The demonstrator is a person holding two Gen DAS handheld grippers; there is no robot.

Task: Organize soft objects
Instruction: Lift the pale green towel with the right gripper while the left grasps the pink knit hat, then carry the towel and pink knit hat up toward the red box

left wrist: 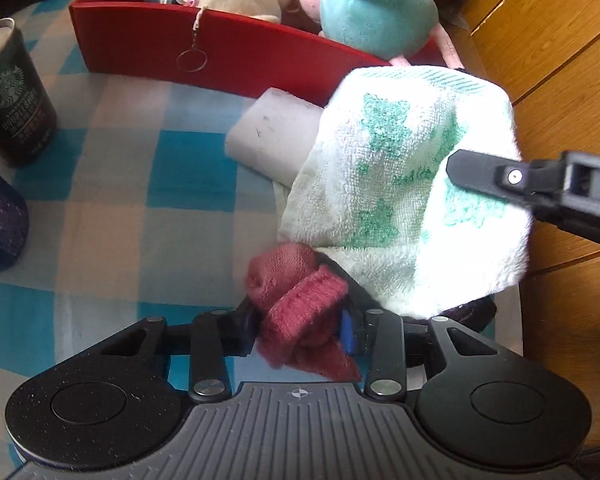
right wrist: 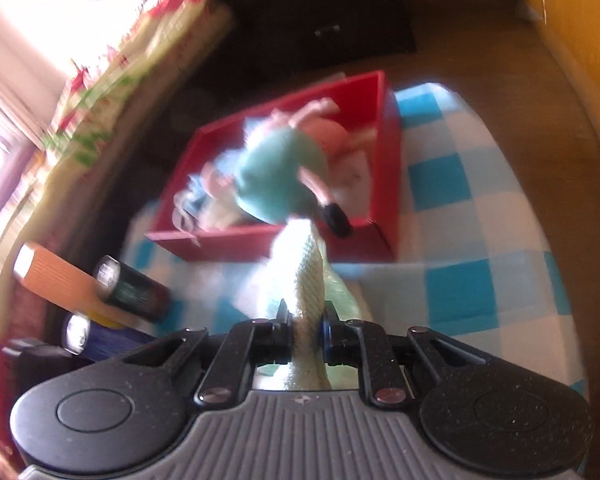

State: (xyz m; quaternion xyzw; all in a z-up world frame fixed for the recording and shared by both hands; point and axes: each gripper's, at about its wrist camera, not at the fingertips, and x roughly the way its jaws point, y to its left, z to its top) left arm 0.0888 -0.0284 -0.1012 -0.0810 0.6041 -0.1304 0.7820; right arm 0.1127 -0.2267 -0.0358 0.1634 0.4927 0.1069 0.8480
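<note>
Checkered tablecloth point(left wrist: 112, 216): left hand-held gripper point(left wrist: 300, 332) clamps pink cloth point(left wrist: 296, 300); right hand-held gripper point(right wrist: 305, 334) pinches white-green towel point(left wrist: 404, 184).

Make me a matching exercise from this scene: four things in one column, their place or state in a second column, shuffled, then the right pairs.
Things:
1. pink cloth
2. white towel with green stars
3. teal plush toy
4. Starbucks can

Places or states:
A. lying in the red box
B. standing on the checked cloth, left of the box
C. clamped in the left gripper
D. held up by the right gripper

Pairs: 1-C, 2-D, 3-A, 4-B
</note>
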